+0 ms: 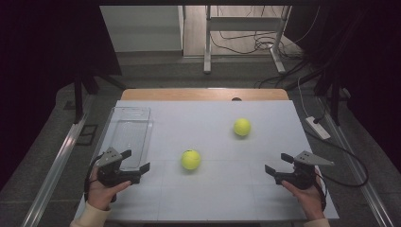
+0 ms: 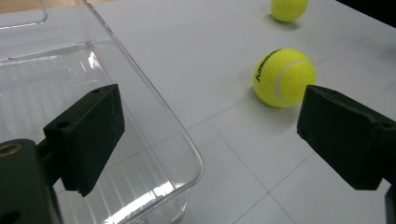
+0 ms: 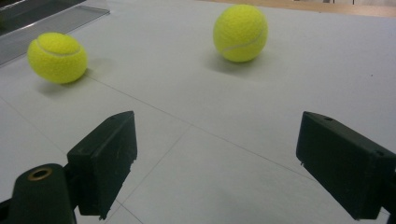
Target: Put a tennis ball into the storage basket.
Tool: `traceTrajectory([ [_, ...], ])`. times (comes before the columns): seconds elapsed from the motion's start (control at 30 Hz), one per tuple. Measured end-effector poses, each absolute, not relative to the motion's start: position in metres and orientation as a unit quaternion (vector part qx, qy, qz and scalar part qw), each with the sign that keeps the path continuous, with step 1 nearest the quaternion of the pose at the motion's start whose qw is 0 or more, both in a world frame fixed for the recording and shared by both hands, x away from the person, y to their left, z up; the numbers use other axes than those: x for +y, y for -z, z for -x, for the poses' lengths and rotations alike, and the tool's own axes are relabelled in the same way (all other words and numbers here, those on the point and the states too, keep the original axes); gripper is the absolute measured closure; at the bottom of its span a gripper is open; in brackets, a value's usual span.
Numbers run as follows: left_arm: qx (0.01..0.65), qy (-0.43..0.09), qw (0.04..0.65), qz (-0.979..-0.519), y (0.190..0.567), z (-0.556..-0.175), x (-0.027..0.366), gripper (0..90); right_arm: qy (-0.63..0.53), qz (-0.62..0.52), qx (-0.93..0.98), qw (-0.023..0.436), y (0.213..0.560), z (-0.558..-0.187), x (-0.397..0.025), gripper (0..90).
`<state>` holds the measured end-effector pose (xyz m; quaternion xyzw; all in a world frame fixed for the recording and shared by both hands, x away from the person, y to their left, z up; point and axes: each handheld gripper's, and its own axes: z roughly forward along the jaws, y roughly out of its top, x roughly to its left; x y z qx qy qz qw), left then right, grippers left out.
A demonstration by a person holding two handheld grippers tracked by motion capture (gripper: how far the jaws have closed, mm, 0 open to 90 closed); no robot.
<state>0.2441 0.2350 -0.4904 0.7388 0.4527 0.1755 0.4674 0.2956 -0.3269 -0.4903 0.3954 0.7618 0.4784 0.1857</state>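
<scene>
High view: a person seated at a white table (image 1: 213,198) holds a black two-jaw gripper in each hand, both with jaws spread wide and nothing between them. The left gripper (image 1: 137,161) sits at about 8 o'clock on the tabletop, just beside the near end of an empty clear plastic rectangular bin (image 1: 128,135); the right gripper (image 1: 277,163) rests at roughly 4 o'clock.

Two fuzzy yellow-green tennis balls lie loose on the table, well apart from each other. The nearer ball (image 1: 191,160) sits close to the centre, between the two grippers; the farther ball (image 1: 242,126) lies toward 1 o'clock.

Judging by the layout, the work looks to be putting the balls into the bin, and it appears barely begun: the bin holds nothing, neither ball is touched, and both pickups and both drops remain.

In the left gripper view the nearer ball (image 2: 285,77) carries black lettering along its curved white seam, apparently a brand name, though too small and slanted to read with certainty. The right gripper view shows both balls ahead of the open jaws, the farther ball (image 3: 241,32) showing no legible print.
</scene>
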Motion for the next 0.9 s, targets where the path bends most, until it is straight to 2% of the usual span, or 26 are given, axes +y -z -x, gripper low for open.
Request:
traceTrajectory([
  [0.9,0.451,-0.181,0.471,-0.736,0.478,-0.246,0.221,9.0,-0.473,-0.392,0.77,0.171,0.5,-0.297,-0.322,13.7],
])
